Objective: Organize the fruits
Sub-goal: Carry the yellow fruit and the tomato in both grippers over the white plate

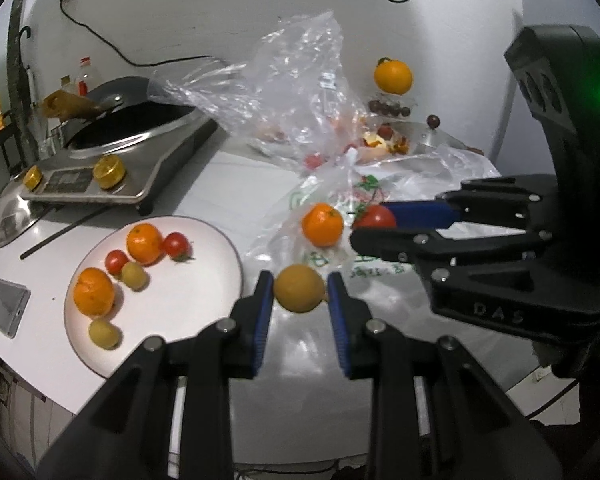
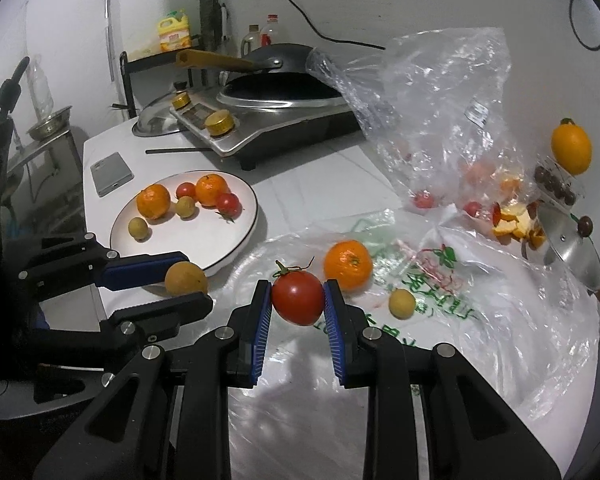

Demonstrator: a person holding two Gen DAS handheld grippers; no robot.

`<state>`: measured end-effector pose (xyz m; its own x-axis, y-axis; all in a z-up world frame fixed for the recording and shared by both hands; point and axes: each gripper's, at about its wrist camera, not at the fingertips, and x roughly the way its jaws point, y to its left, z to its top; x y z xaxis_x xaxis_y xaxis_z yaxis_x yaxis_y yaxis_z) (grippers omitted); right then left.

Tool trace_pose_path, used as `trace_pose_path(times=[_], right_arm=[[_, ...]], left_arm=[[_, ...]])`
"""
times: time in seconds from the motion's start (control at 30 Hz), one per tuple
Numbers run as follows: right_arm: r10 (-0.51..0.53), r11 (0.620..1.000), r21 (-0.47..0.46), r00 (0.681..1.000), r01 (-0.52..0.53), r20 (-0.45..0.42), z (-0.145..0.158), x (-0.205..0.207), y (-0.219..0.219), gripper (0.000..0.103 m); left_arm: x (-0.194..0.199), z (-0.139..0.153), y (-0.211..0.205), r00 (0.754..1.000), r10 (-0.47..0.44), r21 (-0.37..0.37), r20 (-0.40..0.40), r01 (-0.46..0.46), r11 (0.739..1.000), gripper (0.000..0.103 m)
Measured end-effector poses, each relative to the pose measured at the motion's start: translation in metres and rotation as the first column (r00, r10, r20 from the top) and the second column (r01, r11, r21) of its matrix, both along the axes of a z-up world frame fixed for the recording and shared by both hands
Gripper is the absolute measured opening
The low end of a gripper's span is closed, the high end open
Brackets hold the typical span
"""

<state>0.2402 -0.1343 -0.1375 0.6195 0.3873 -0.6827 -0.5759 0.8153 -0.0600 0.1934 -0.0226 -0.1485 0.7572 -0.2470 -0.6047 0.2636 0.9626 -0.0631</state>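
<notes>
Left tool (image 1: 299, 289) clamped on a yellow fruit (image 1: 299, 288), right tool (image 2: 297, 297) clamped on a tomato (image 2: 297, 297) — both lifted clear of the bench (image 1: 228, 196), likely bound for the plate (image 1: 204, 300)

Plate sits near the bench's left front edge, already carrying two oranges, two tomatoes and two small yellow fruits; free space on its near side

On the printed bag (image 2: 440, 292), mid-bench: one orange (image 2: 348, 265) and one small yellow fruit (image 2: 402, 303) not yet sorted

Clear bag (image 2: 440, 100) stands behind with more fruit inside — cooker (image 2: 284, 120) at the back left; phone (image 2: 111, 173) beside the plate. Nothing blocks the way to the plate, though the tools are close side by side
</notes>
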Motion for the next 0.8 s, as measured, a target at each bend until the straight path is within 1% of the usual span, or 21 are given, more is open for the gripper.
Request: trace_pose_path(times=[0.27, 0.8], right_arm=[[0.040, 0.999, -0.019, 0.999, -0.041, -0.007, -0.003, 0.003, 0.024, 0.028], [0.116, 0.992, -0.038, 0.993, -0.117, -0.026, -0.010, 0.016, 0.070, 0.028]], left_arm=[[-0.002, -0.004, 0.025, 0.998, 0.056, 0.001, 0.001, -0.056, 0.998, 0.028], [0.009, -0.020, 0.071, 0.988, 0.151, 0.012, -0.018, -0.151, 0.988, 0.028]])
